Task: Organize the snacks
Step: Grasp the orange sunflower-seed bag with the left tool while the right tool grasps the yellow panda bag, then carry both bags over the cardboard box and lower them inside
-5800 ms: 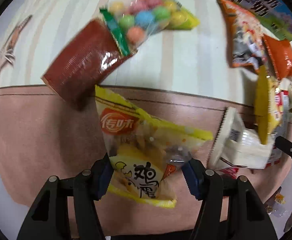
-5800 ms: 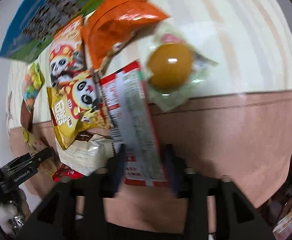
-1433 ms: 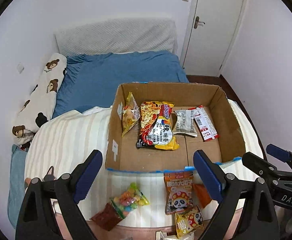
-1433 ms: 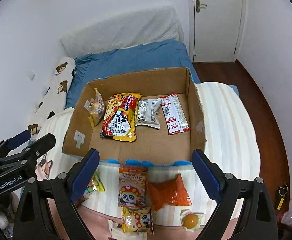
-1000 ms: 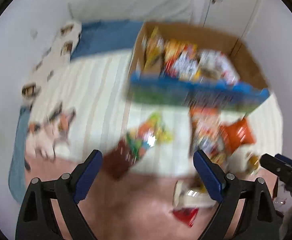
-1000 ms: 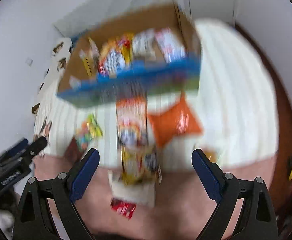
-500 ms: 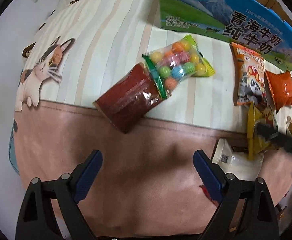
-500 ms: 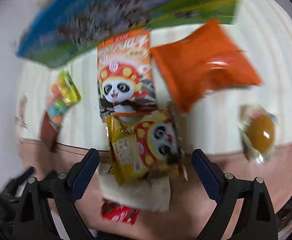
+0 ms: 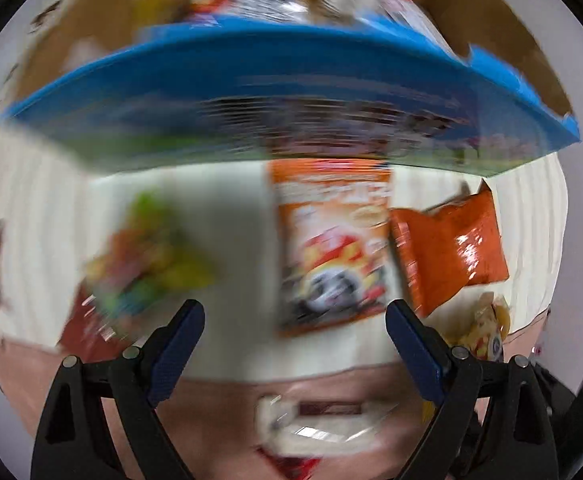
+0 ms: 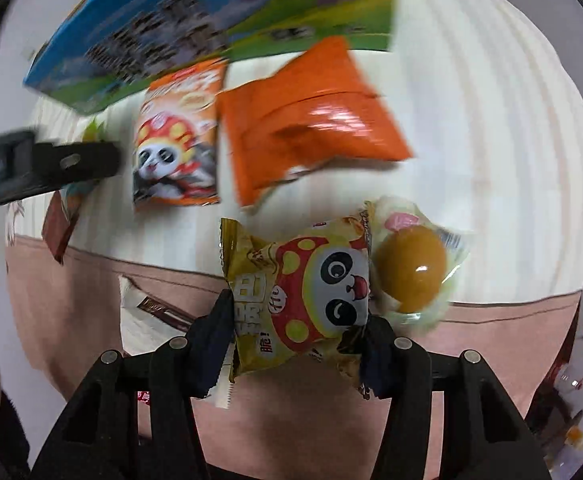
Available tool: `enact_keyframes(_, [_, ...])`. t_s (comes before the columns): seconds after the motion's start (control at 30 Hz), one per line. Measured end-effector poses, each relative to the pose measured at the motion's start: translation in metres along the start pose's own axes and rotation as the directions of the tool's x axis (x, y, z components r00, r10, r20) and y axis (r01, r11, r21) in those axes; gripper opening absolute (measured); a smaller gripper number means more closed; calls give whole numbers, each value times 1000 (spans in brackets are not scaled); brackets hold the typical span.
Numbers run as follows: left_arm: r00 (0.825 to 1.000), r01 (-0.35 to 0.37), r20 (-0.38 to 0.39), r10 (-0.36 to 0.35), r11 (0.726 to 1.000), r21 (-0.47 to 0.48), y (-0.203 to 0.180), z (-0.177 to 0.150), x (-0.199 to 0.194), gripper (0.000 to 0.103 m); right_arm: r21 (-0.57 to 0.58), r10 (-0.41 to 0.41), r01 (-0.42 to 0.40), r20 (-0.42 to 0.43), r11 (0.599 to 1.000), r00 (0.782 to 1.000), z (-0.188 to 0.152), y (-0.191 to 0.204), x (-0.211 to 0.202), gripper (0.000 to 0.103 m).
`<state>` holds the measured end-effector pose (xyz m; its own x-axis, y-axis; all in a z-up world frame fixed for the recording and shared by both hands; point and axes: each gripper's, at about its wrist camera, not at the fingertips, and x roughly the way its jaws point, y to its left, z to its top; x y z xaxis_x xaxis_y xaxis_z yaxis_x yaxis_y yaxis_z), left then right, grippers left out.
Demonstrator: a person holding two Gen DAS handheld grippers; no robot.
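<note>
My right gripper (image 10: pixel 297 320) is shut on a yellow panda snack bag (image 10: pixel 295 296) on the bed cover. A wrapped orange jelly (image 10: pixel 411 268) lies touching its right side. An orange panda bag (image 10: pixel 179 136) and a plain orange bag (image 10: pixel 307 120) lie beyond it, in front of the blue cardboard box (image 10: pixel 211 20). My left gripper (image 9: pixel 293 344) is open and empty, in blurred view above the orange panda bag (image 9: pixel 331 248). The plain orange bag (image 9: pixel 447 248) is to its right, a candy bag (image 9: pixel 143 248) to its left. The box (image 9: pixel 291 92) holds several snacks.
A white packet (image 10: pixel 143 312) lies left of my right gripper and shows blurred in the left wrist view (image 9: pixel 315 428). A dark red packet (image 10: pixel 59 224) sits at the left by the candy bag. The left gripper's body (image 10: pixel 43 164) crosses the right wrist view.
My right gripper has closed on the yellow panda bag. My left gripper, still open, has swung from the red packet and candy bag toward the box and the orange panda bag.
</note>
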<state>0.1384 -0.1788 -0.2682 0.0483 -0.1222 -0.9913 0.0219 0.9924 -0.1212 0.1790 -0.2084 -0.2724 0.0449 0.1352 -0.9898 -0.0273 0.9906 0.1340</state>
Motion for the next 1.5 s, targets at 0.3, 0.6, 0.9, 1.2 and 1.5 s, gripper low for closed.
enact_keyframes(0.3, [994, -105, 22, 103, 990, 98, -32, 16, 36, 60, 67, 38, -38, 4, 997, 999, 2, -12, -4, 58])
enact_keyframes(0.6, [995, -94, -29, 97, 993, 73, 15, -59, 35, 60, -66, 25, -30, -75, 997, 997, 5, -6, 11, 62])
enact_keyframes(0.9, [994, -81, -70, 82, 997, 10, 53, -111, 42, 62, -57, 5, -10, -94, 998, 996, 3, -5, 16, 86])
enact_keyframes(1.2, [993, -116, -15, 116, 993, 17, 39, -84, 45, 57, -24, -64, 63, -38, 998, 997, 1, 18, 27, 69])
enact_keyframes(1.5, [986, -139, 104, 134, 989, 45, 13, -106, -15, 53, 23, 0, -2, 48, 1000, 999, -13, 16, -8, 55])
